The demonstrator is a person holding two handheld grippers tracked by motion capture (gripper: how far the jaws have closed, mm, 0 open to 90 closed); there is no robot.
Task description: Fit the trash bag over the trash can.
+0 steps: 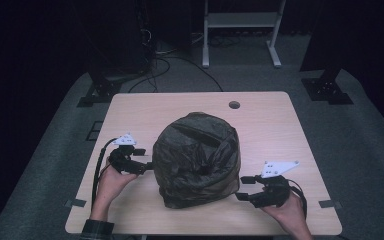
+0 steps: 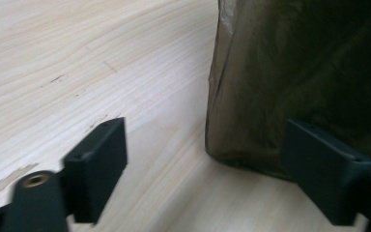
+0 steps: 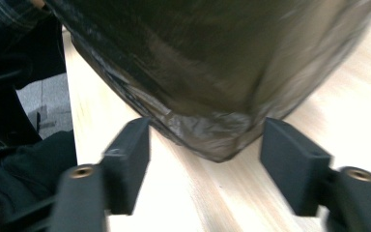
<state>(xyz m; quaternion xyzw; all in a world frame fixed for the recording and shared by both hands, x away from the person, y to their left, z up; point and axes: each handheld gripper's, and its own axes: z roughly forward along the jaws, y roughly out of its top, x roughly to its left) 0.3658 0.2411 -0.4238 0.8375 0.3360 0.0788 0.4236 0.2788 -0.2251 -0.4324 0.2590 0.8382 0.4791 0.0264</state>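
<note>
Sitting near the middle of the pale wooden bench (image 1: 130, 107), a bulging bag of dark olive, crinkled film (image 1: 197, 159) rises to a rounded top, with its lower edge resting flat on the wood. The left hand-held gripper (image 1: 147, 166) lies at the bag's left flank, gripped by the person's left hand (image 1: 111, 182); in the high view its tips reach the film's edge. In the left gripper view the two black jaws are spread wide: the left jaw stands over bare bench, while the right jaw overlaps the bag's lower left corner (image 2: 290, 82), and whether it touches the film cannot be told. No film lies pinched between them.

The right hand-held gripper (image 1: 241, 189) lies at the bag's lower right corner, held by the right hand (image 1: 290, 212), with a grey three-cornered plate on top. In the right gripper view (image 3: 205, 164) its jaws are likewise spread, one to each side of the bag's near corner (image 3: 212, 140), which points toward the gap between them but lies just beyond the tips; the pads do not press on it.

A round hole (image 1: 234, 105) marks the bench's far edge. Beyond it, on the grey floor, stand a white frame (image 1: 242, 22) and dark stands with trailing cables.
</note>
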